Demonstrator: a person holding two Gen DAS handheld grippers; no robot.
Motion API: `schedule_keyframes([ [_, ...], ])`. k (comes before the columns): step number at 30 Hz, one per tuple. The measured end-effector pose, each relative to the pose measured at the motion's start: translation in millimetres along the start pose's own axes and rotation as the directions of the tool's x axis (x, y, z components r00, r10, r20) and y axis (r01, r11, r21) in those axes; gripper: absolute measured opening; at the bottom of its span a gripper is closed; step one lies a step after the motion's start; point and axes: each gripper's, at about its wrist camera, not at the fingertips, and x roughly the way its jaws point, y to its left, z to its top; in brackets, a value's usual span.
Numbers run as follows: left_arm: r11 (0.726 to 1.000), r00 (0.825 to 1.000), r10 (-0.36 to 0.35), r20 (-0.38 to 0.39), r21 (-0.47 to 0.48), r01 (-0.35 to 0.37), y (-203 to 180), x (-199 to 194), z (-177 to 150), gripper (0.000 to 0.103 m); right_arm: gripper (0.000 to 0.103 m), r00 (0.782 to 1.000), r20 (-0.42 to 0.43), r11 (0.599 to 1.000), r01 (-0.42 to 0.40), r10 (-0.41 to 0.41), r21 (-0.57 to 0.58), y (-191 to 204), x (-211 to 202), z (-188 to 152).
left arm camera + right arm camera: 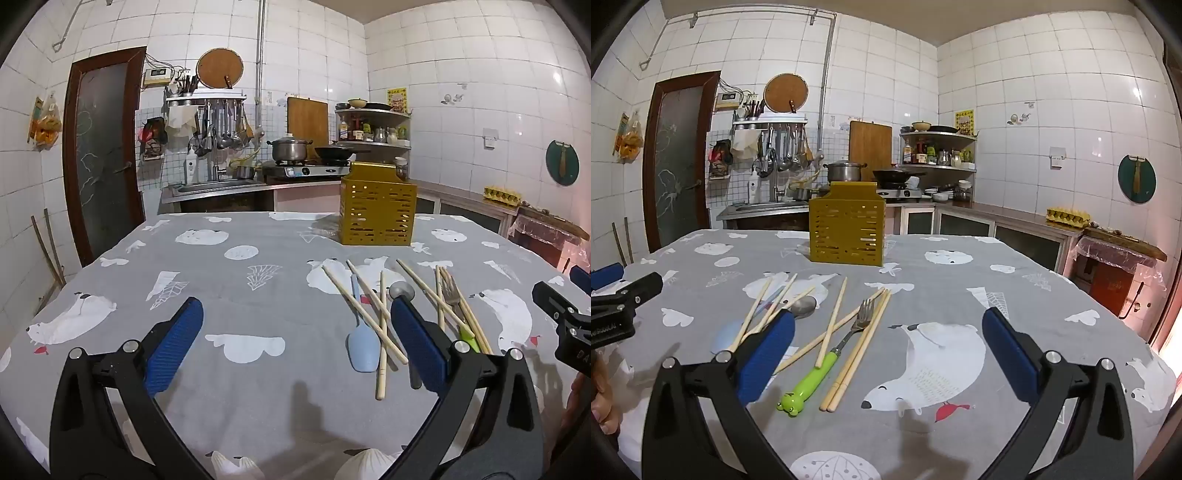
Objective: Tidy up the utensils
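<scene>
- The left tongs (295, 347) hover with jaws spread wide over a desk (240, 295) draped in a grey cloth printed with polar bears, nothing between the blue pads.
- The right tongs (888, 350) likewise stand wide apart and empty, above a bare stretch of the same cloth.
- A perforated yellow utensil holder (846, 232) stands upright toward the far side of the desk, well apart from the loose cutlery.
- Wooden chopsticks (833, 326) lie scattered and crossing one another on the cloth between the holder and the tongs.
- A fork with a green frog handle (827, 360) lies among them, tines pointing toward the holder, a pair of chopsticks just beside it.
- A pale blue spatula (364, 345) rests flat with chopsticks crossing its handle.
- A metal spoon (400, 291) lies next to it, its handle partly hidden behind the left tongs' right pad.
- Behind the desk, a pot (290, 149) sits on a stove against the white-tiled kitchen wall.
</scene>
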Motion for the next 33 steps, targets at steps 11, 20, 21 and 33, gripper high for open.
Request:
schedule_keyframes([
  [11,1.000,1.000,-0.002,0.008,-0.010,0.002,-1,1,-1,0.098,0.099,1.000,0.005,1.000,-0.001,0.001,0.008,-5,0,3],
  [20,1.000,1.000,0.004,0.017,-0.007,-0.004,2,-7,2,0.098,0.099,1.000,0.013,1.000,0.010,-0.010,0.011,-4,-3,2],
  [21,1.000,1.000,0.004,0.019,-0.006,-0.004,2,-7,2,0.098,0.099,1.000,0.013,1.000,0.011,-0.011,0.010,-4,-3,2],
  [33,1.000,0.999,0.011,0.033,0.000,-0.011,1,-6,2,0.098,0.099,1.000,0.025,1.000,0.015,-0.016,0.014,-6,-6,3],
])
